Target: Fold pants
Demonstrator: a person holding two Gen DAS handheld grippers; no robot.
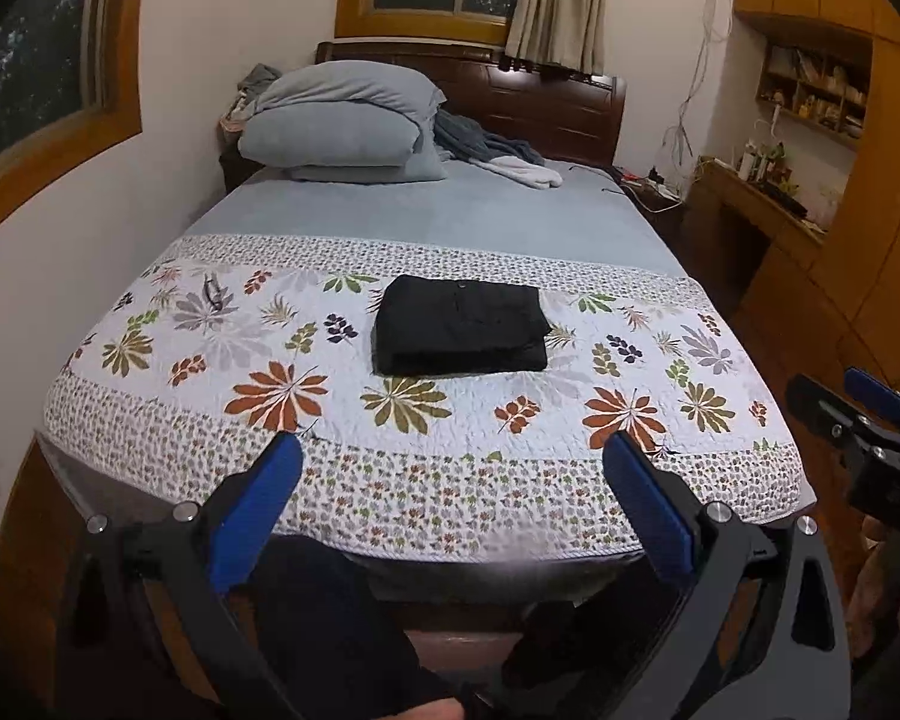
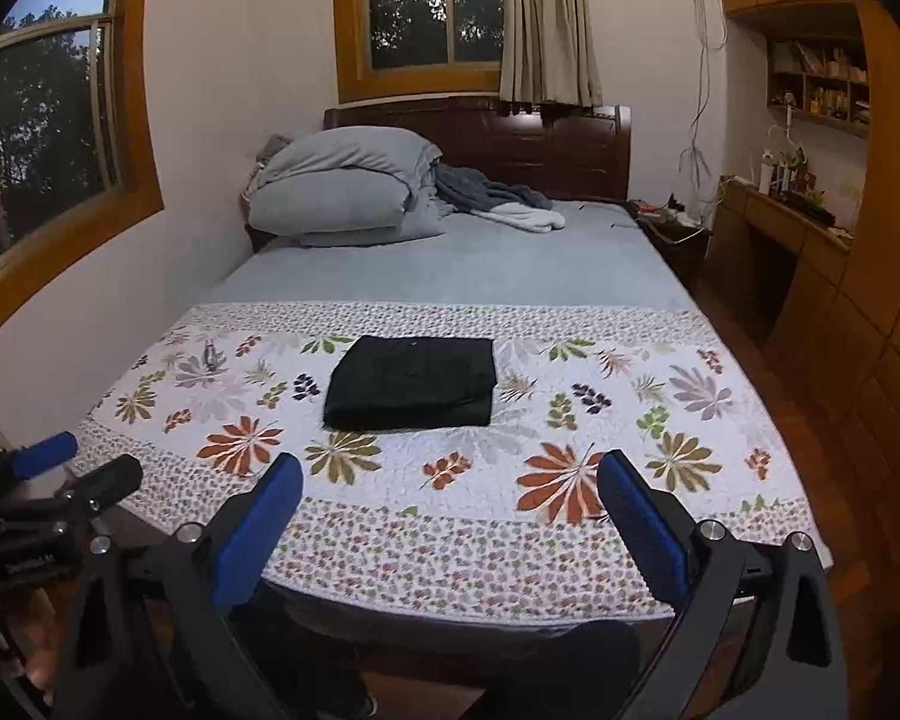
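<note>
Black pants (image 1: 461,326) (image 2: 413,382) lie folded into a compact rectangle on the floral quilt (image 1: 342,420) (image 2: 570,420), near the middle of the bed's foot end. My left gripper (image 1: 453,459) hovers open over the quilt's front border, well short of the pants, with nothing between its blue pads. My right gripper (image 2: 450,480) is likewise open and empty above the near edge of the bed. Each gripper shows at the side of the other's view: the right gripper (image 1: 858,414) and the left gripper (image 2: 60,468).
Grey pillows (image 1: 348,120) and a rumpled blanket (image 1: 486,150) sit at the headboard end. A white wall runs along the bed's left side. A wooden desk and shelves (image 1: 798,138) stand at the right, with wood floor between. A person's dark-clad legs (image 1: 342,630) are below the bed's foot.
</note>
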